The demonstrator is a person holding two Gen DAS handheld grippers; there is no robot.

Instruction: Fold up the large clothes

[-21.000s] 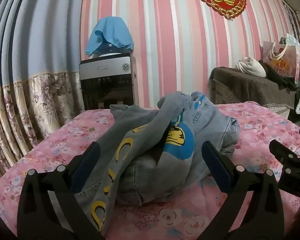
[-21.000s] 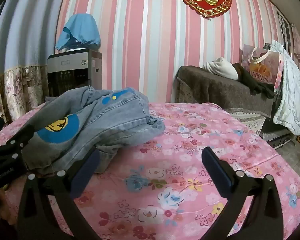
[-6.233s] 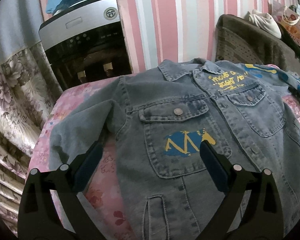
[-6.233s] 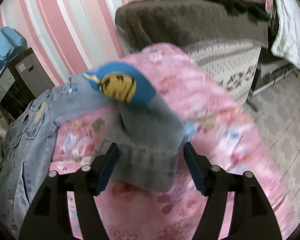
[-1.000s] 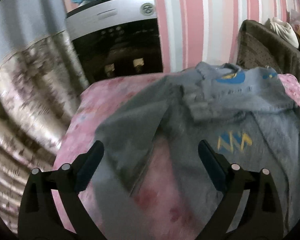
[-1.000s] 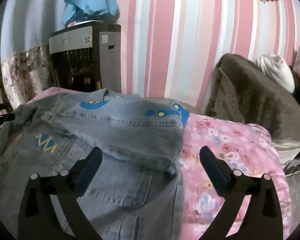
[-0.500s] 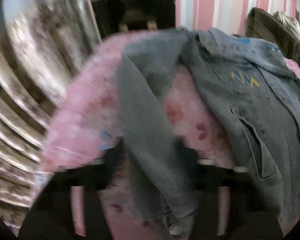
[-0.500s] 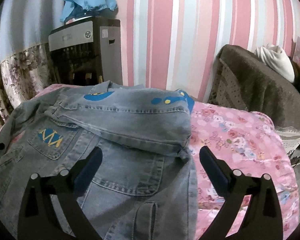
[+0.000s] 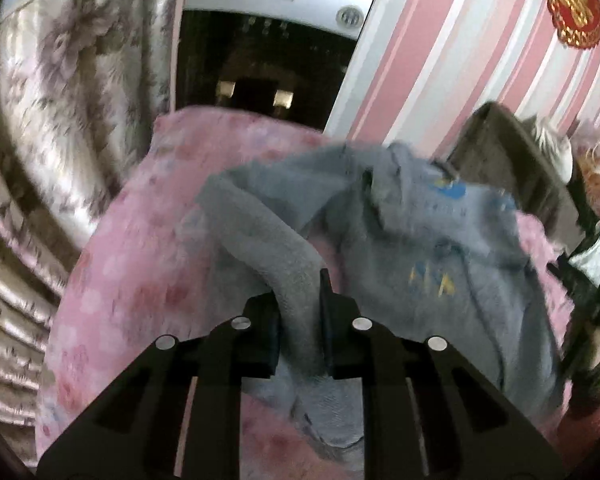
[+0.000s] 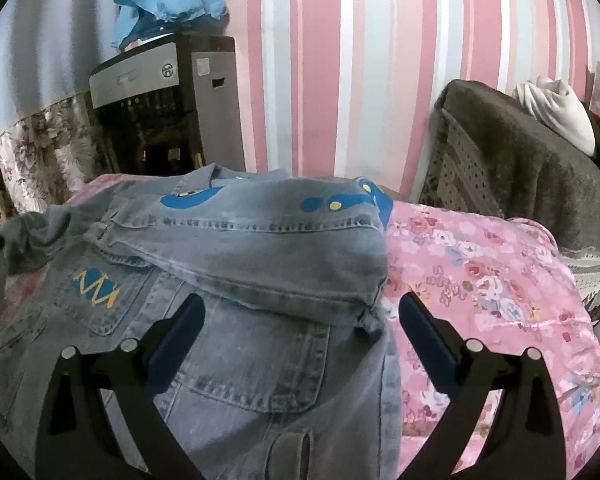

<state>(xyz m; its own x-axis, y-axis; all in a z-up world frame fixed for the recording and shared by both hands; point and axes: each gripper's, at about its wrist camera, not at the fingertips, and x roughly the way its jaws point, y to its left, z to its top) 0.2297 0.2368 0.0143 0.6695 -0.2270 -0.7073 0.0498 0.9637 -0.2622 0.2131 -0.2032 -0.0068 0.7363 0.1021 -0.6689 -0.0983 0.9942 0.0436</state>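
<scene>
The jacket lies face up on the pink floral bed, collar toward the striped wall. One sleeve is already folded across the chest, its cuff at the jacket's edge. The other sleeve is lifted off the bed in a loose arc, pinched near its cuff end by the left gripper, whose fingers are closed on the cloth. The left view is blurred, so we cannot tell how deep the bite is.

The step in hand, as we judge it, is folding this second sleeve over the chest.

1. We keep the left fingers closed until the sleeve lies flat; denim is heavy and will likely drag out of a shallow grip.
2. We carry the cuff across in a low arc so the fold line falls at the shoulder seam, level with the sleeve already laid.
3. We lay the sleeve down from shoulder to cuff, avoiding a ridge under the cloth.

The right gripper hovers over the lower front panel, fingers open and empty. We can use it to press the body down near the pocket so the pull does not shift the jacket or disturb the folded sleeve.

A water dispenser stands beyond the bed, well apart.
</scene>
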